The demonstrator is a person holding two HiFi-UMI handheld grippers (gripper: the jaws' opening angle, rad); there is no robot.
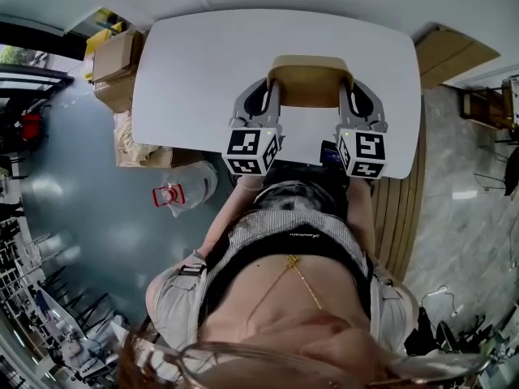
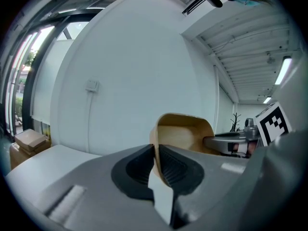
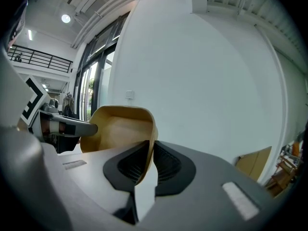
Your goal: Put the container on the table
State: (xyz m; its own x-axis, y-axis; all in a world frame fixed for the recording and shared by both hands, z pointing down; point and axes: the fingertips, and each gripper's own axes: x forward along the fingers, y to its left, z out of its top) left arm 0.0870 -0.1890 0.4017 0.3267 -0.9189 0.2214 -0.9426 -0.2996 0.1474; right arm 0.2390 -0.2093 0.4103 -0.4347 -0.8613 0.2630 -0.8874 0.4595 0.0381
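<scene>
— So, what does the container point(image 1: 310, 75) look like?

— It's a tan tub with rounded corners, a thin wall and a smooth matt surface. From the head view it sits over the middle of the tabletop point(image 1: 203, 63), toward the edge nearest the person. I can't tell whether its base touches the tabletop or hangs just above it.

— Who has hold of it?

— Both. The left tool point(image 1: 268, 89) is pinched narrow on one side wall, and in the left gripper view the rim of the container point(image 2: 185, 131) runs straight down between the ribbed dark pads of that tool point(image 2: 156, 150). The right tool point(image 1: 350, 91) does the same on the opposite wall. In the right gripper view the container point(image 3: 122, 129) has its thin edge squeezed between the pads of the tool point(image 3: 150, 150).

— What is inside it?

— Only plain tan wall shows, curving down out of sight. Each gripper view also shows the other tool's grey finger at the far wall.

— And the tabletop itself?

— It is white, smooth and rounded at the corners. Cardboard boxes point(image 1: 117, 59) stand just beside its left end, and a clear bag with a red label point(image 1: 172, 193) lies on the grey floor below that end.
</scene>
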